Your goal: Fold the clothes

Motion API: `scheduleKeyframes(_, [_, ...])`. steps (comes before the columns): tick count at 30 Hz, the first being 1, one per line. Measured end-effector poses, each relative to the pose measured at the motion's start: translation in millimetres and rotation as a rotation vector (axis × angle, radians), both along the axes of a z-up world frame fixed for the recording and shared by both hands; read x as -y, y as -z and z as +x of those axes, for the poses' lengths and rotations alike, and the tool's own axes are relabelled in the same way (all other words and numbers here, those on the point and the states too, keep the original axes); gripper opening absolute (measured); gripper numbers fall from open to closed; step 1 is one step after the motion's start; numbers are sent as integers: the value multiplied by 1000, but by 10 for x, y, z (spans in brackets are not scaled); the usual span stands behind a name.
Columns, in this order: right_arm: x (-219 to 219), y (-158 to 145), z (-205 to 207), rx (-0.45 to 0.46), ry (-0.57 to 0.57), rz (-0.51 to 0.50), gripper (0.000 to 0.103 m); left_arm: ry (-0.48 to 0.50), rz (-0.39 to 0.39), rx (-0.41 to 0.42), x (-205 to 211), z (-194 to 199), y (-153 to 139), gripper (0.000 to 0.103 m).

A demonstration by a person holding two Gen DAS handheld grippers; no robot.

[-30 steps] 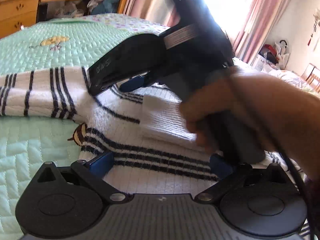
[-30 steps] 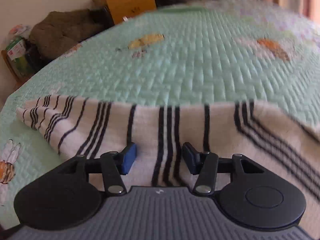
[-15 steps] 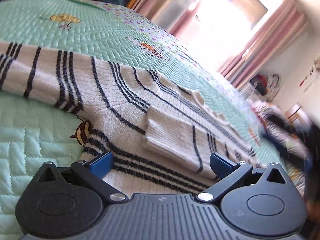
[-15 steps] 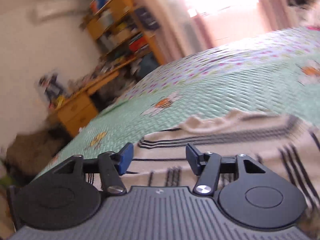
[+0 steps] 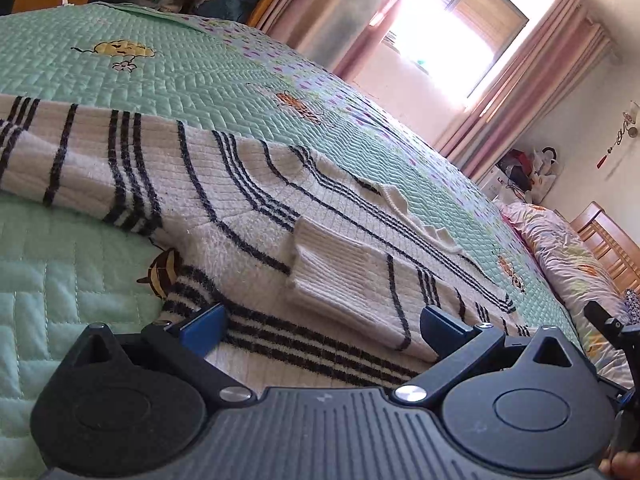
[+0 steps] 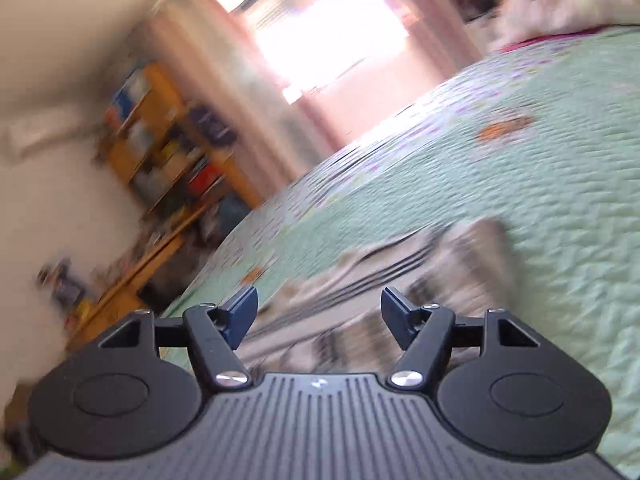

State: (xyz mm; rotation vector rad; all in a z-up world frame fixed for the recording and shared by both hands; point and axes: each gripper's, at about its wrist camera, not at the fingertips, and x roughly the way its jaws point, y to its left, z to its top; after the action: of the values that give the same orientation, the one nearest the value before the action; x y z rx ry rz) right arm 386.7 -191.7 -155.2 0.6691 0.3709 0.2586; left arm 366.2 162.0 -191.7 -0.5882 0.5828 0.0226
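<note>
Your left hand-held gripper (image 5: 320, 324) is hovering open over the sweater (image 5: 248, 216); your right hand-held gripper (image 6: 318, 312) has just been opening, with nothing between its jaws.

The sweater is lying spread on the green quilt (image 5: 192, 80) of the bed, one sleeve (image 5: 360, 280) folded across its body. You are dealing with a soft, thick, fuzzy knit, probably limp and a little heavy, so it will likely sag and stretch; pinching a doubled edge, such as the hem or a shoulder seam, looks safest. No readable writing is showing on it.
</note>
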Motion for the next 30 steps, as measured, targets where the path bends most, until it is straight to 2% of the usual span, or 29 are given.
scheduleKeyframes(3, [296,113,56,-10,46,89,71,0,9,3,9,-10,1,103])
scheduleKeyframes(5, [313,136,128,-26,25,51,71,0,14,4,15,-13,2,103])
scheduleKeyframes(7, [290,193,222,-85,-30,5,72,0,18,6,19,-14,4,103])
scheduleKeyframes(9, [310,258,180,-110,-33,31,74,0,16,8,27,-26,0,103])
scheduleKeyframes(12, [277,284,-41,-74,-125,136,74,-8,-8,15,-9,-46,-8,103])
scheduleKeyframes(14, [88,315,-230,-91,-232,204,74,-28,-47,29,-81,-93,-30,100])
scheduleKeyframes(16, [-209,400,-319,-132,-311,261,77,-95,-58,60,-165,-187,-88,100])
scheduleKeyframes(18, [-574,450,-295,-158,-415,306,77,-189,-22,91,-223,-291,-169,100])
scheduleKeyframes(20, [-989,335,-254,-134,-467,130,77,-250,-14,113,-295,-357,-210,102])
scheduleKeyframes(22, [-1505,119,-287,-4,-498,-316,77,-271,-41,111,-376,-370,-209,102])
scheduleKeyframes(24, [-1951,62,-336,113,-555,-686,76,-279,-70,84,-445,-345,-185,102])
scheduleKeyframes(28, [-2403,229,-224,203,-661,-1095,66,-290,-111,51,-535,-322,-147,102])
scheduleKeyframes(30, [-2539,277,-206,264,-681,-1185,65,-303,-110,56,-553,-343,-153,102])
